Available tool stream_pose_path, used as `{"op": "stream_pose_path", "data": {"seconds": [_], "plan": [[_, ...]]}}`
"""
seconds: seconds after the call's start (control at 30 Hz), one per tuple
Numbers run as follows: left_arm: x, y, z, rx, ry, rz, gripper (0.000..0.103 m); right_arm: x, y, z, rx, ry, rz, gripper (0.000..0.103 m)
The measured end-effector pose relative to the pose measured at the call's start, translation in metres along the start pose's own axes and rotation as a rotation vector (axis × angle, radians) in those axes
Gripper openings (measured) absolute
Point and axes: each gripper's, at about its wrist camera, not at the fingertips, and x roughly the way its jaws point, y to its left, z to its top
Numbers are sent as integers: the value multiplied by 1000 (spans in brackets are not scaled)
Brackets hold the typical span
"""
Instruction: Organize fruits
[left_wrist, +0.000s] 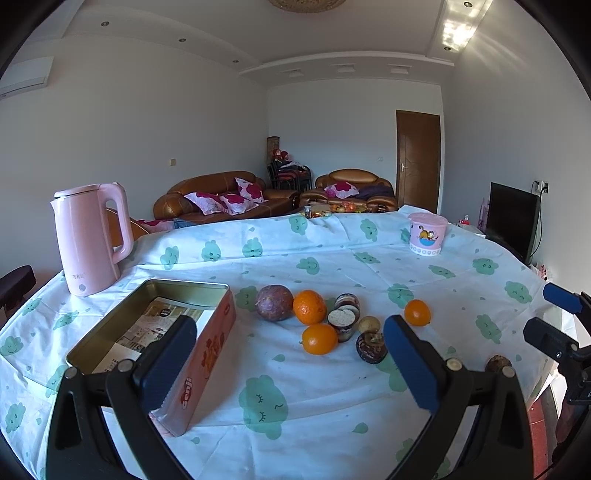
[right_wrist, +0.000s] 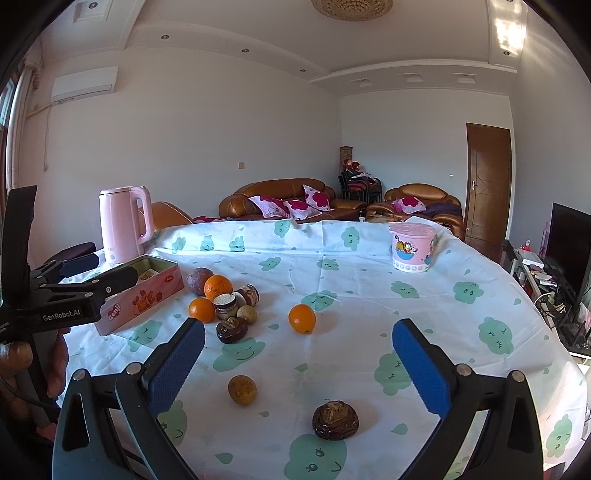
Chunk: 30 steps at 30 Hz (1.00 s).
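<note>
1. A cluster of fruits is seen at the centre of the left wrist view, on the counter with its cloud-print cloth: a purple passion fruit, two oranges touching or nearly touching it, two cut halves and a small tan fruit.
2. A third orange lies apart, to the right of the cluster.
3. In the right wrist view, a small yellow-brown fruit and a dark brown fruit are seen lower in the frame, well apart from the cluster.
4. An open pink tin box with printed paper inside stands just left of the cluster, at the lower left of the left wrist view.
5. The left tool is held with its blue-padded fingers spread wide, nothing between them; its left finger overlaps the tin in the picture.
6. The right tool is likewise spread wide and empty, above the two loose fruits.
7. A pink kettle stands at the left edge of the counter, and a pink lidded tub at the upper right.
8. Brown sofas with pink cushions are seen beyond the counter.
</note>
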Motion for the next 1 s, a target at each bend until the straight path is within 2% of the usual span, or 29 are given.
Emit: {"op": "stream_pose_path", "data": {"seconds": [1.0], "plan": [[2,3,-6,0,10,2,103,6,2,-5,6,21,6,102]]}}
